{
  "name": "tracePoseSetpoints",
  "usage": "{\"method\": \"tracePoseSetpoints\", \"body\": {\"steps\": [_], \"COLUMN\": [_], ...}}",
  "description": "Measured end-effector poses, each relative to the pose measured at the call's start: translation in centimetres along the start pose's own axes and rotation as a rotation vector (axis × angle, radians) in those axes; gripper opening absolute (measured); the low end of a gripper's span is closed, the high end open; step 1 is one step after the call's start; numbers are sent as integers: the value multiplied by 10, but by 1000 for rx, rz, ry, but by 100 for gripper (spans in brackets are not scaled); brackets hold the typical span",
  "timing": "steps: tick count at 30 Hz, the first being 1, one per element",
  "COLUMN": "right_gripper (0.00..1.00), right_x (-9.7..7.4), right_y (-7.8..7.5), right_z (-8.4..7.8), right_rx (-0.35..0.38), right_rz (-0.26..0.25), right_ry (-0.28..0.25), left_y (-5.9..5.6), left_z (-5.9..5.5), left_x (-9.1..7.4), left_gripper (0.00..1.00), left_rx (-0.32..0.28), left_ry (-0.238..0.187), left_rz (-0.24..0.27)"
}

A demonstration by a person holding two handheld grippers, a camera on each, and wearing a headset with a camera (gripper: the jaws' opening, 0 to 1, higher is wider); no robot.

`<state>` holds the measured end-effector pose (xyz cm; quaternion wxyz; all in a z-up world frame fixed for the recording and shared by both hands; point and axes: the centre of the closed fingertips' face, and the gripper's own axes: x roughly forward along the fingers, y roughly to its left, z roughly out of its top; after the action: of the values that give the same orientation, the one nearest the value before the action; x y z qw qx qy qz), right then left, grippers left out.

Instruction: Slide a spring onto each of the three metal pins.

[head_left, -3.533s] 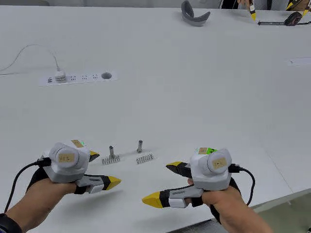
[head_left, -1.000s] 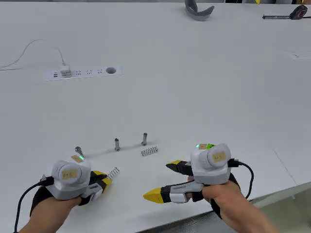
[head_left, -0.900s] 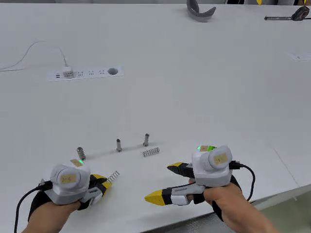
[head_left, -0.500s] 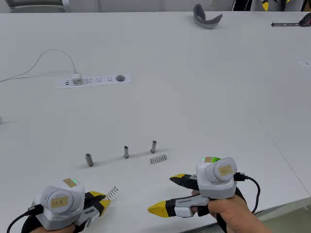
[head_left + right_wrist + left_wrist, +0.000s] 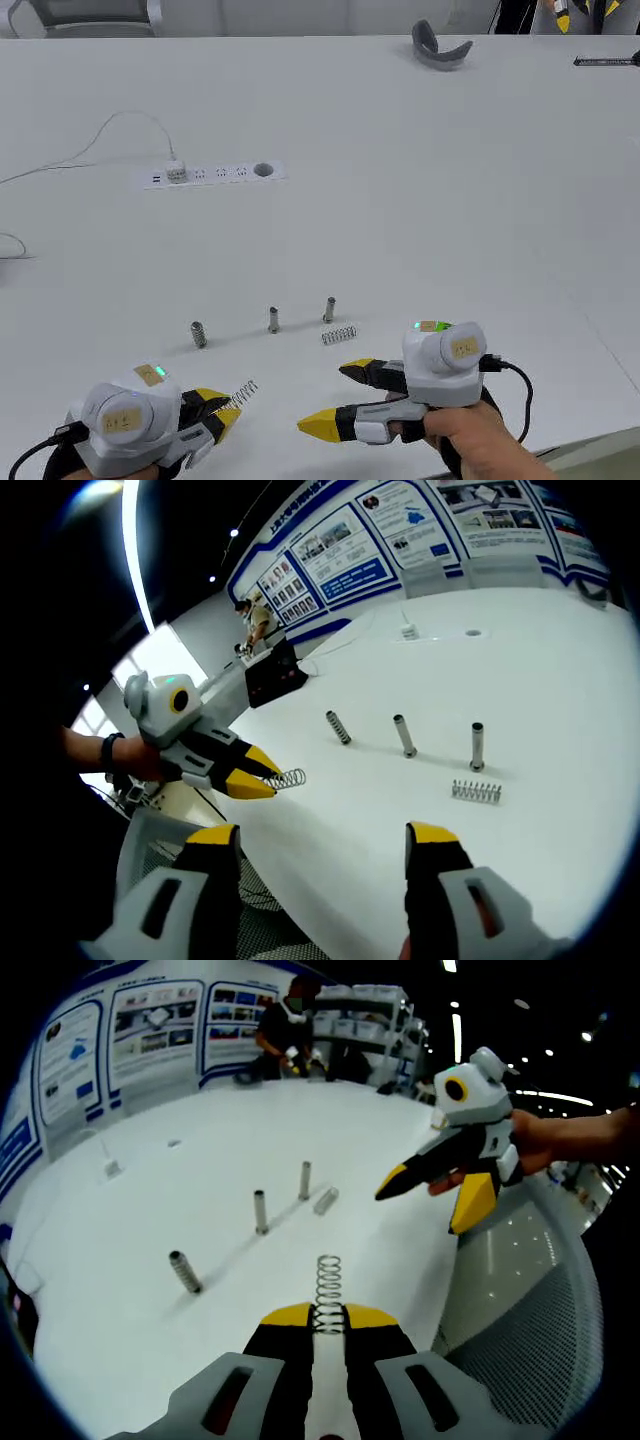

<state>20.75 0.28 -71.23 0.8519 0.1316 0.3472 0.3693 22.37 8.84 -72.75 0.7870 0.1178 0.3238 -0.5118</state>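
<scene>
tabletop [image 5: 420,200]: white and carries everything; three pins stand in a row near the front edge, with both claws on the near side of the row.
right claw [image 5: 335,398]: jaws spread wide with nothing between them. It hovers just short of the loose spring and is the nearer claw to it.
left claw [image 5: 320,1317]: clenched on one end of the held spring, low over the tabletop, near-left of the row.
pins: the left pin [image 5: 199,334] already wears a spring. The middle pin [image 5: 273,319] and right pin [image 5: 329,309] are bare. All three stand upright.
held spring [image 5: 327,1280]: sticks straight out past the tips, in line with the jaws, free end toward the row. Its axis looks closer to level than upright.
key relation: in the left gripper view the middle pin sits ahead and a little left of the spring's free end, well apart. The pin axis is vertical and the spring axis runs roughly across it. My read is that the claw must tip until the free end faces down over the pin top.
loose spring [image 5: 339,335]: lies flat just in front of the right pin, not touching it, long axis roughly along the row.
</scene>
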Motion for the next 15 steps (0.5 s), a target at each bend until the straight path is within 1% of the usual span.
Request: {"method": "tracePoseSetpoints", "body": {"steps": [2,5,9,12,15], "right_gripper": [64,57,55,52,47], "right_x": [2,4,8,12,14], "right_y": [3,7,10,14,19], "right_z": [5,11,15,17,22], "right_rx": [27,47,66,77,102], "right_rz": [16,39,56,74,100], "right_ry": [-18,-46,-57,-65,-81], "left_y": [-3,-7,-9,-14,-20], "left_z": [4,11,18,25,28], "left_x": [-1,-2,-3,-4,-3], "left_gripper": [11,11,11,11,11], "left_rx": [14,28,35,53,66], "left_ry": [-7,-19,-36,-47,-52], "left_rz": [-8,-20,-29,-42,-54]}}
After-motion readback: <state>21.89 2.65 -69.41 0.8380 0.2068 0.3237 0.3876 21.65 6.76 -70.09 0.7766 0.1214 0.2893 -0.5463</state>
